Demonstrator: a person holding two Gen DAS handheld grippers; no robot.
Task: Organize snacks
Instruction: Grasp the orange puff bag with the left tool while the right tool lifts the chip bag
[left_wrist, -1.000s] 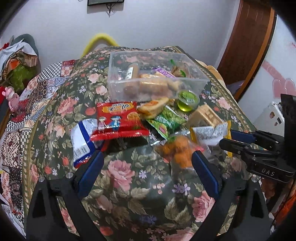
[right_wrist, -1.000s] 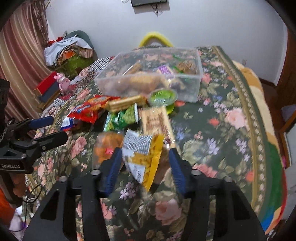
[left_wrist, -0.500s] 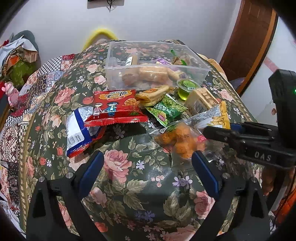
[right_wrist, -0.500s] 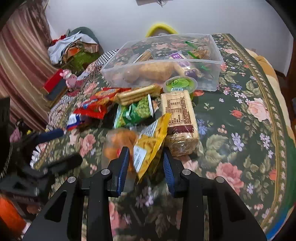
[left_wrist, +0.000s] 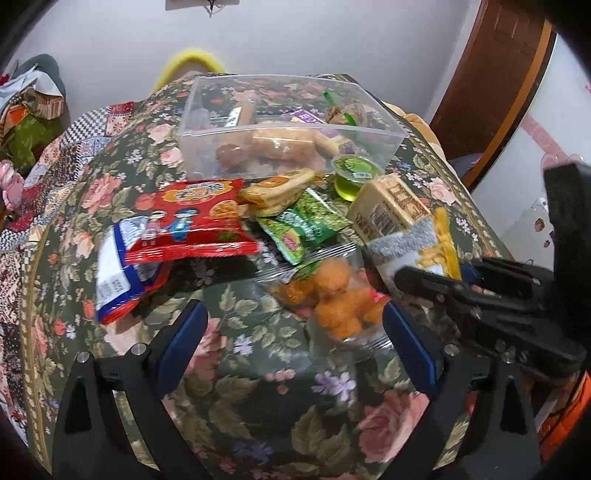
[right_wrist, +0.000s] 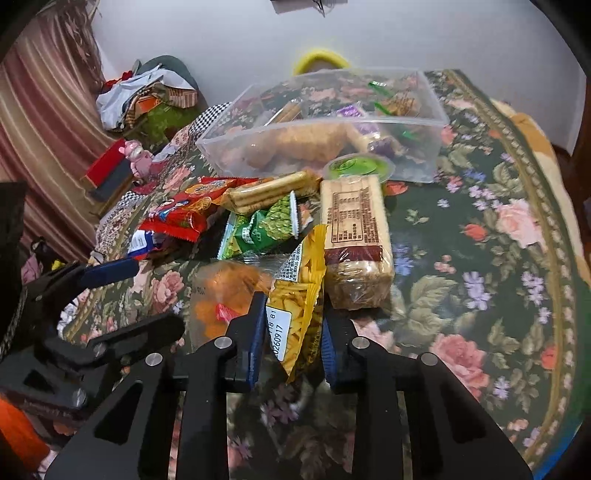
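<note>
My right gripper (right_wrist: 291, 317) is closing tight on a yellow snack bag (right_wrist: 299, 291); both blue pads press its lower edge and the bag stands upright. In the left wrist view this gripper (left_wrist: 424, 275) comes in from the right with the yellow snack bag (left_wrist: 439, 240). My left gripper (left_wrist: 295, 339) is open wide and hovers low over the floral cloth. A clear bag of orange puffs (left_wrist: 332, 299) lies between its fingers, close to the right one and untouched. A clear plastic box (left_wrist: 207, 144) with several snacks inside stands behind the pile.
Loose on the cloth are a red packet (left_wrist: 192, 221), a blue-white packet (left_wrist: 118, 273), a green pea packet (left_wrist: 303, 225), a biscuit pack (left_wrist: 277, 188), a green jelly cup (left_wrist: 354, 173) and a wafer block (right_wrist: 352, 236). Bare floral cloth (right_wrist: 480, 258) lies to the right.
The right jaws have narrowed onto the yellow bag, which now stands upright between them. The left gripper has edged forward and down; the orange puffs bag now lies between its fingers.
</note>
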